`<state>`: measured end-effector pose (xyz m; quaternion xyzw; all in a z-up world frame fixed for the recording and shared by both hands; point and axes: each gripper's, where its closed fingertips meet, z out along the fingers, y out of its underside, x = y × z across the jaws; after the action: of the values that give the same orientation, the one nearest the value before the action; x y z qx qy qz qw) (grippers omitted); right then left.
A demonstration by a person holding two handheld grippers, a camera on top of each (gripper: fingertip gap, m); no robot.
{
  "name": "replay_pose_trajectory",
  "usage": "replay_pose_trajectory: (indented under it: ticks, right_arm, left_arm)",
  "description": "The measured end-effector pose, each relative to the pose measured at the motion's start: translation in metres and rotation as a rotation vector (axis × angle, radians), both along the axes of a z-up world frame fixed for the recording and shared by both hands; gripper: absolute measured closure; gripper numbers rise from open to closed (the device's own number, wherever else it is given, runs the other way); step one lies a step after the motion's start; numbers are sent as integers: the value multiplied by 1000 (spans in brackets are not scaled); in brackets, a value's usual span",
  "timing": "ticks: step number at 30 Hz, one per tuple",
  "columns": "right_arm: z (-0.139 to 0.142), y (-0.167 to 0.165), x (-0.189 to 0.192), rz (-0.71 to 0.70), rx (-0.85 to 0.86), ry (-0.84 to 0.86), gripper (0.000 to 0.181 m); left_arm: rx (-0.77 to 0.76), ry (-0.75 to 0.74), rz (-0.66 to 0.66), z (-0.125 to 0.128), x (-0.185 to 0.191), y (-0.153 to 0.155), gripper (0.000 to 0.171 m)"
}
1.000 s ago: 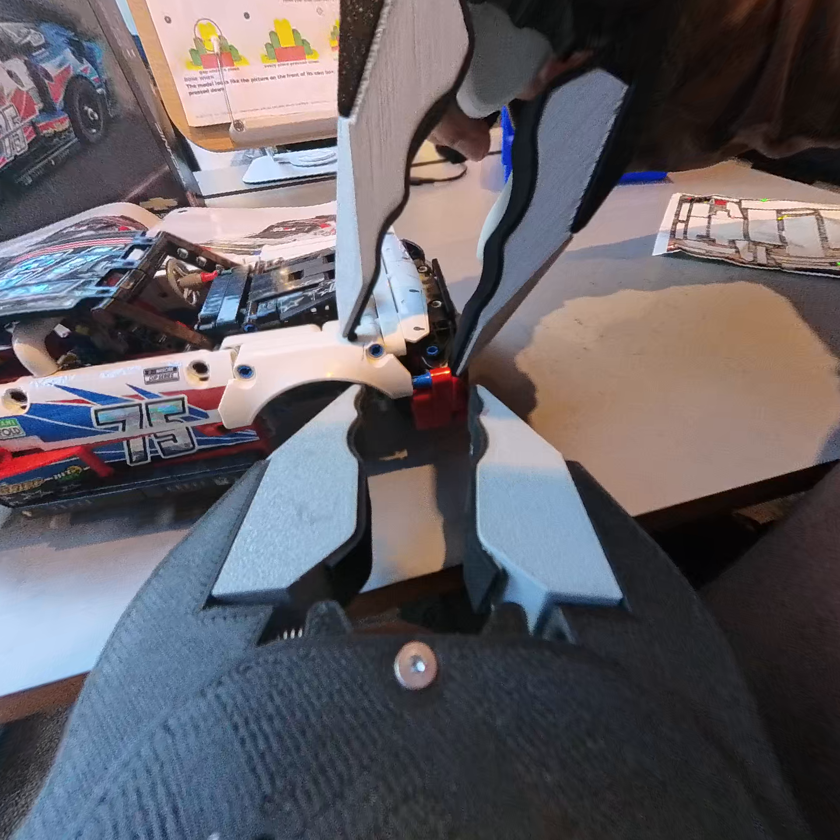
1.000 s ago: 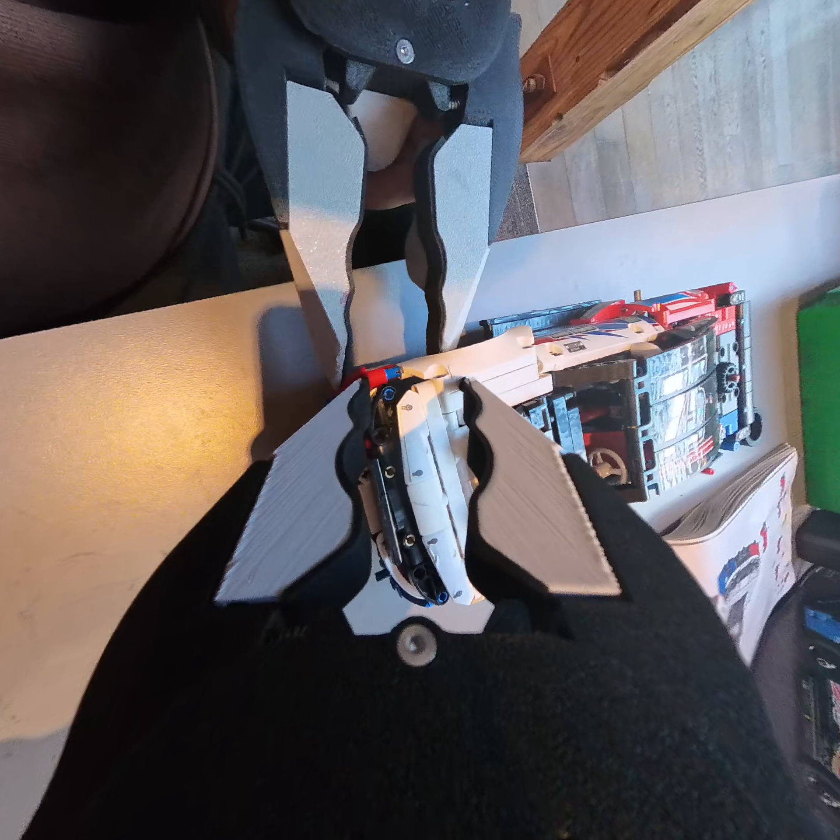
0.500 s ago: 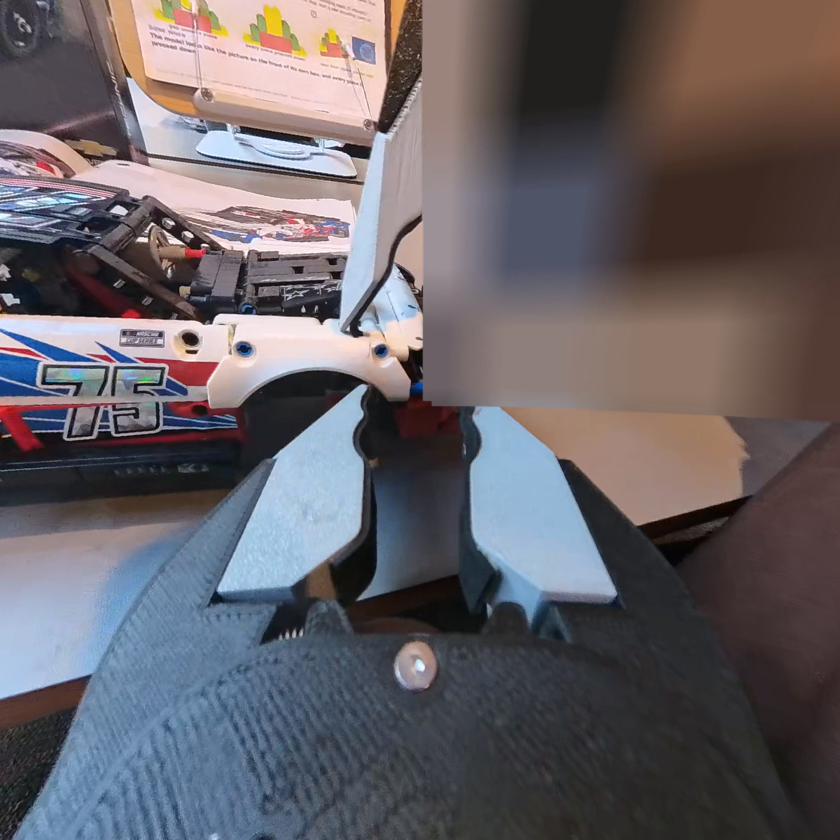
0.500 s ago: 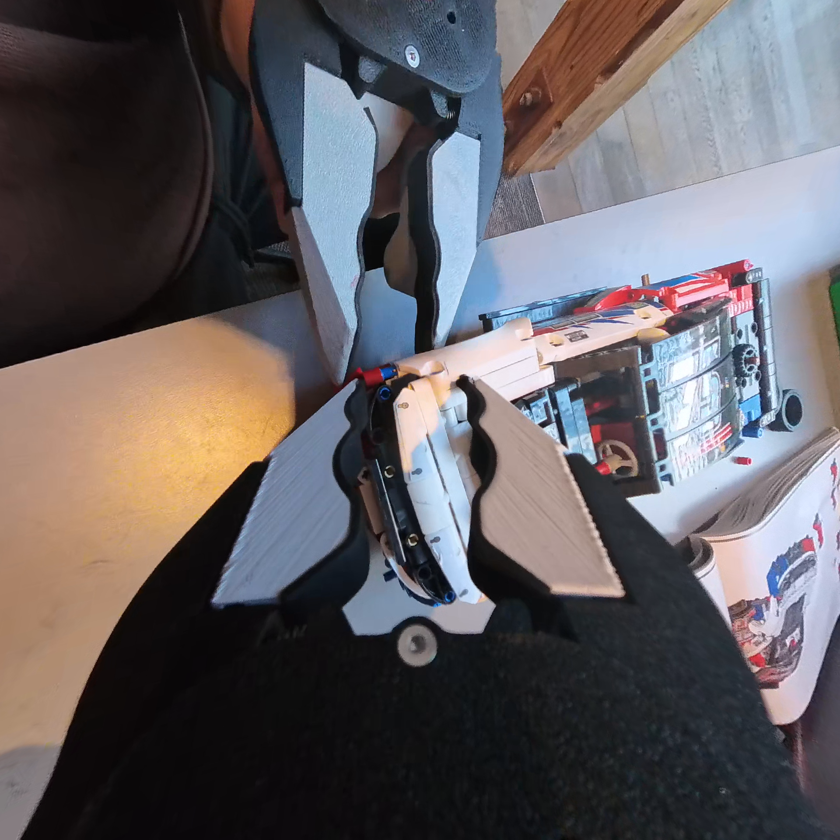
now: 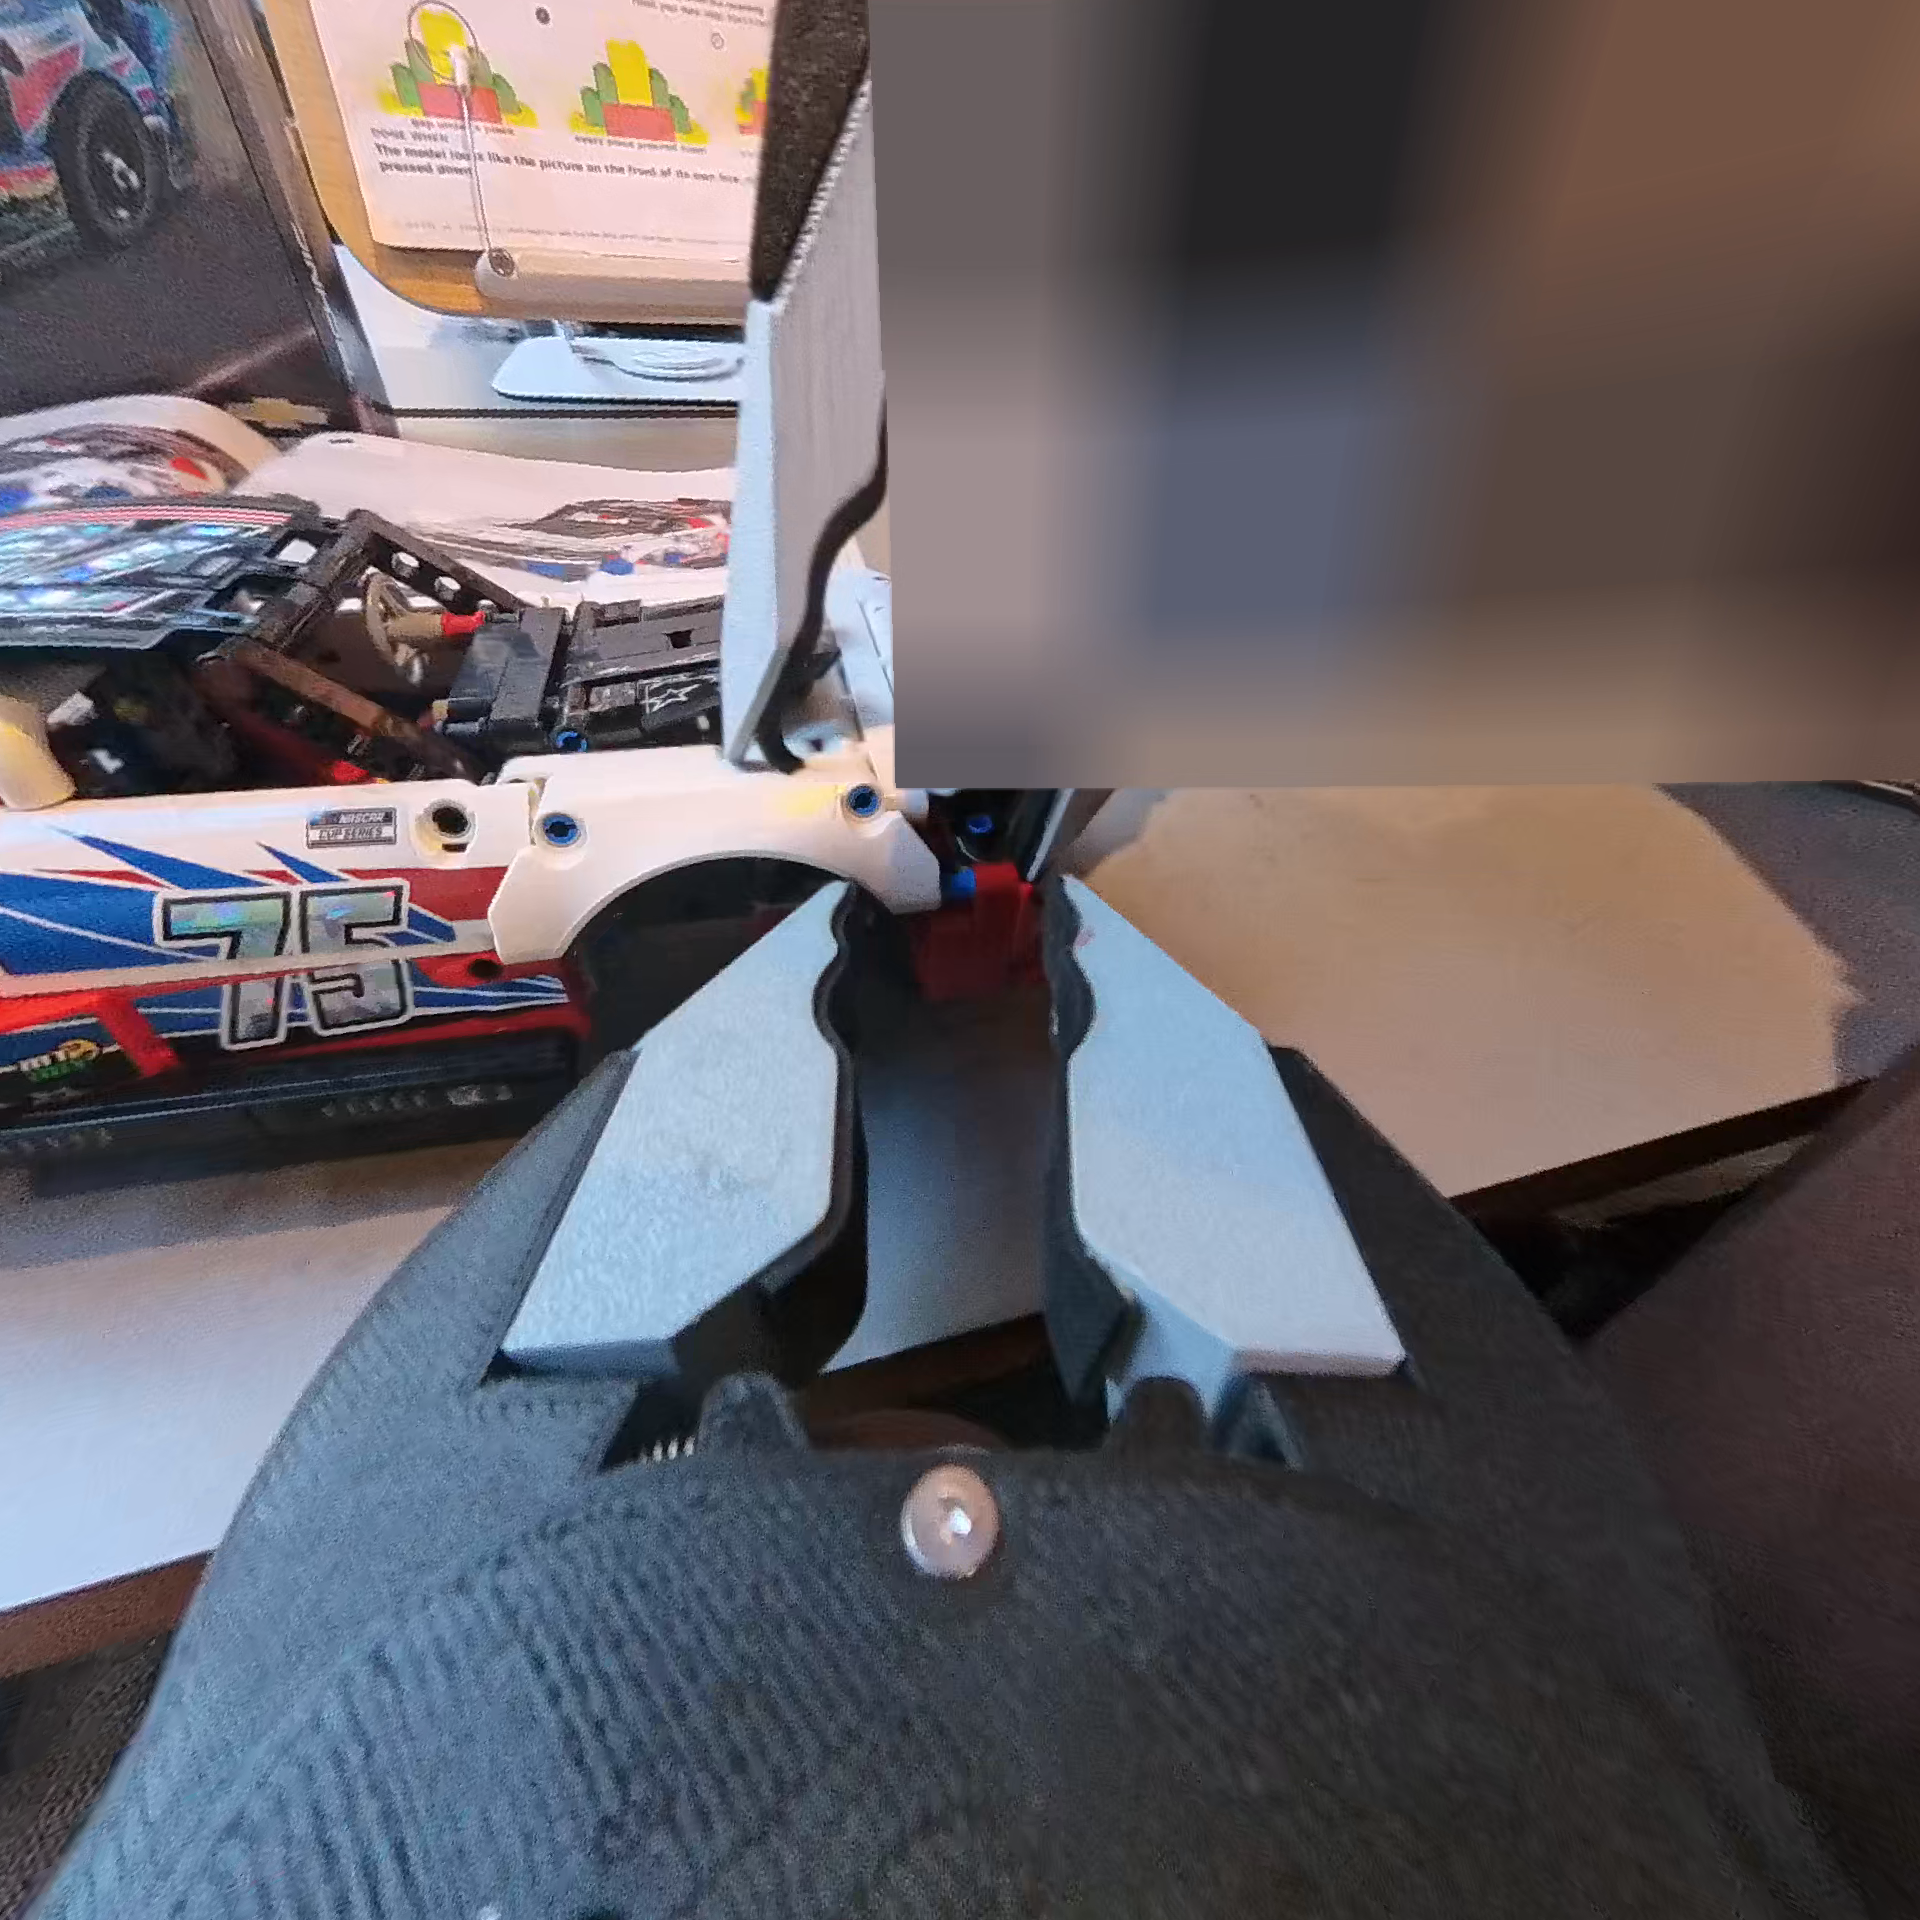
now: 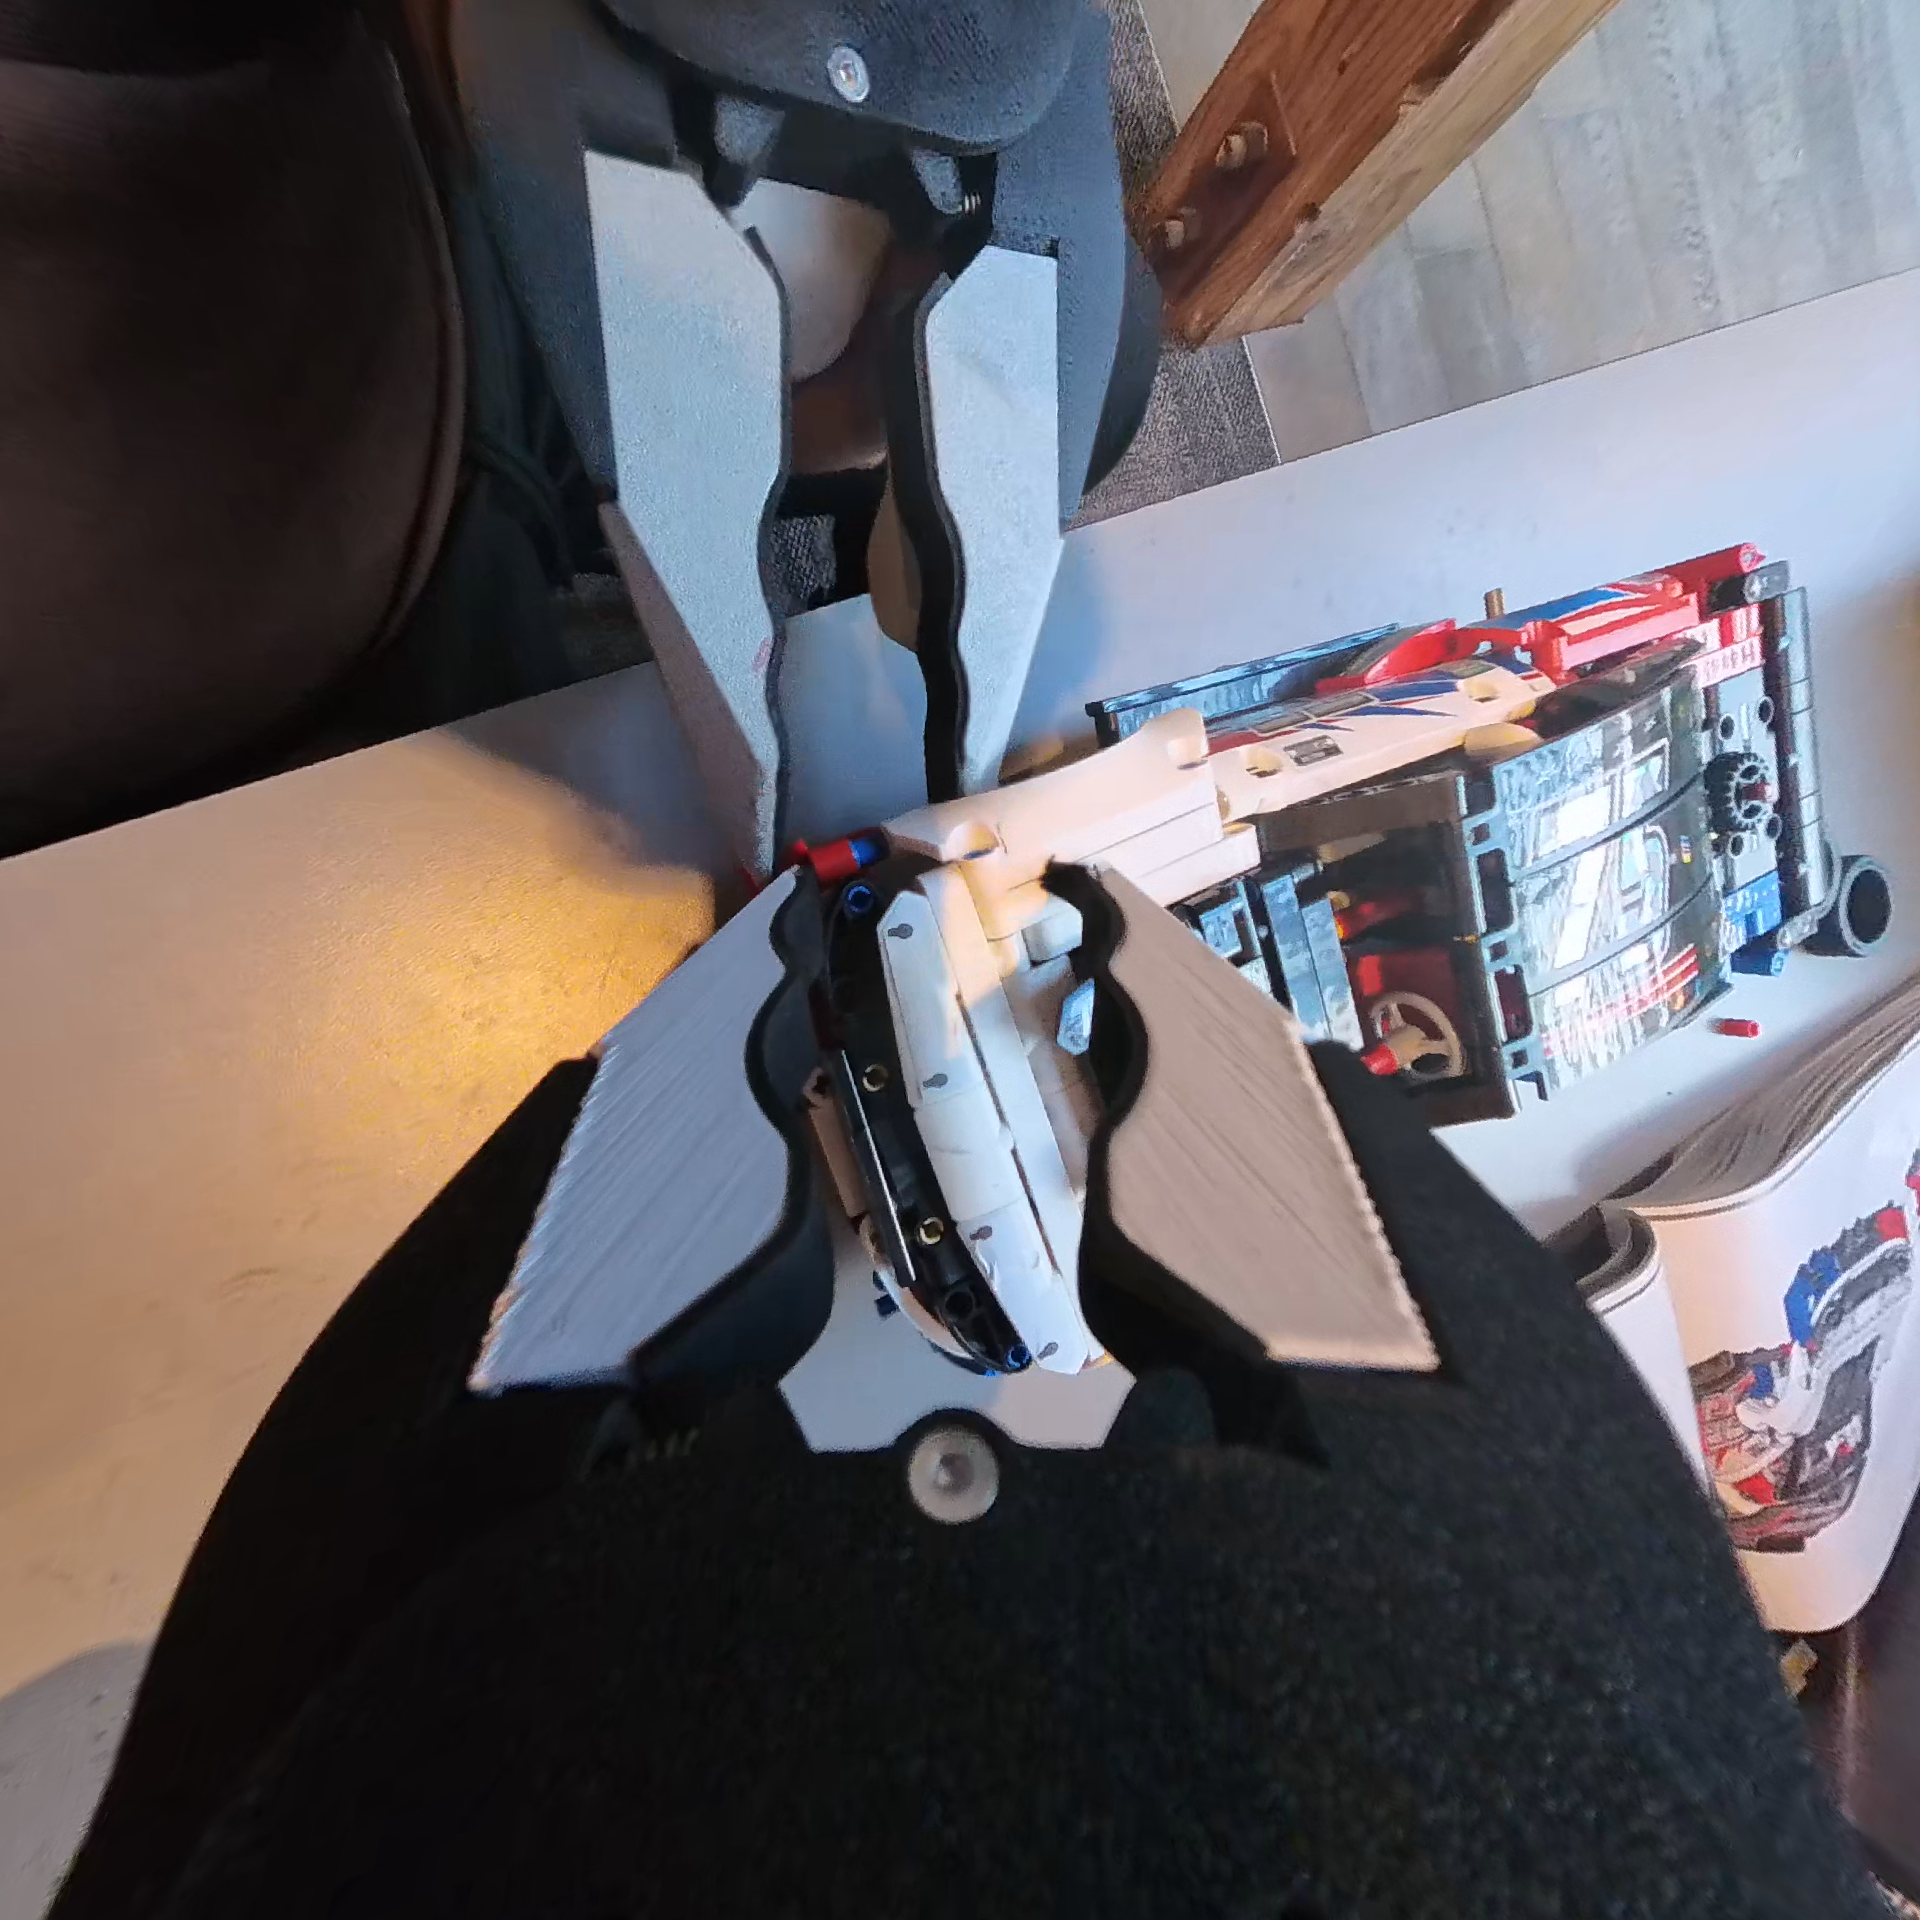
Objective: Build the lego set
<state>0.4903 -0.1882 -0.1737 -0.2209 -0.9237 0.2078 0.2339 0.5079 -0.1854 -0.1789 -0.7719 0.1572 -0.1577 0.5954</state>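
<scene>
A partly built lego race car point(image 5: 312, 914) lies on a pale surface point(image 5: 1455, 987), with two hand-held grippers meeting at its front end.

The left hand-held gripper point(image 5: 951, 904) points at the car's nose from the near edge of the surface. Its two grey fingers stand a little apart, and a small red block point(image 5: 977, 925) at the car's front corner sits between the fingertips. Whether the fingers press on that block cannot be told. To the left of this gripper stretches the car's side, white with red and blue stripes and a shiny number sticker, above a white wheel arch point(image 5: 707, 831). Beyond the car lie an open instruction booklet point(image 5: 499, 488) and, farther back, an upright printed sheet on a stand point(image 5: 561, 135) and the dark set box point(image 5: 125, 208).

The right hand-held gripper point(image 6: 930, 883) comes down on the same front end from the other side. Its jaws stand at a middling width, closed around the white and black front section of the car point(image 6: 956, 1091), which fills the gap between the dark pads. Straight ahead of it, the left gripper's fingers reach toward a red and blue pin point(image 6: 831, 854) at the car's corner. To the right, the body of the car runs away across the surface, the steering wheel point(image 6: 1418, 1034) showing inside. The booklet lies near the right edge.
</scene>
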Motion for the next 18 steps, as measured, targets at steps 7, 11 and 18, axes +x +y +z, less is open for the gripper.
replay_pose_trajectory:
  ticks: [7,11,18]
  right_arm:
    - [-2,-4,-1,10,13,22,137]
    - [-2,-4,-1,19,15,21,140]
    - [-2,-2,1,21,7,20,142]
  left_arm:
    - [28,26,39,-2,1,-1,142]
    - [40,55,44,-3,0,0,143]
    - [30,158,52,-4,3,3,146]
